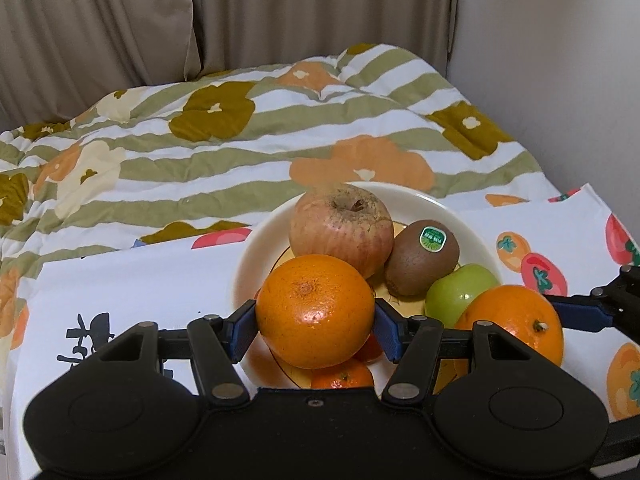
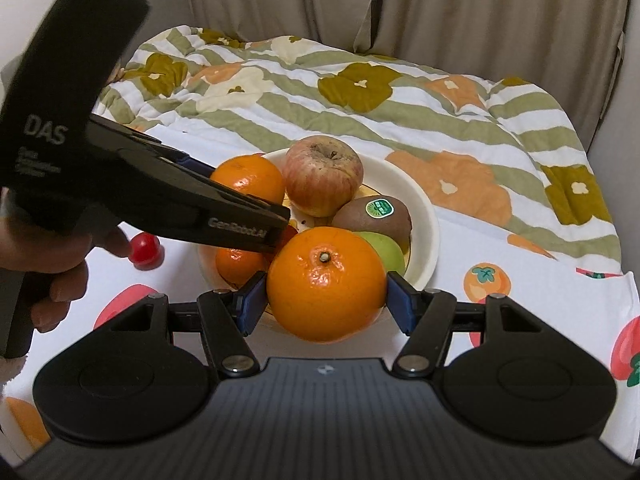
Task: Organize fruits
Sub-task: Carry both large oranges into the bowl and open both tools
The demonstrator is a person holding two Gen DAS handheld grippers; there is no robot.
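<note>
Left wrist view: I have the left gripper closed onto the left orange, one blue pad on each side of its widest part, so the round fruit cannot roll out. The orange sits over the near edge of the cream bowl. Behind it in the bowl lie the red apple, the kiwi with its sticker up, and the green apple. At the right, the right gripper's fingers flank the right orange. A smaller tangerine shows low in the bowl beneath my held fruit.

Right wrist view: the right gripper is likewise clamped across the right orange, stem end up, pads touching both flanks. It is at the bowl's near rim, just in front of the green apple. The left gripper crosses from the left above the bowl. I judge both oranges are being carried together to fill the bowl's front; whether they rest on other fruit I cannot tell. A small red fruit lies on the printed cloth, apart from the bowl and not yet gathered. The cloth lies over a quilted bed.
</note>
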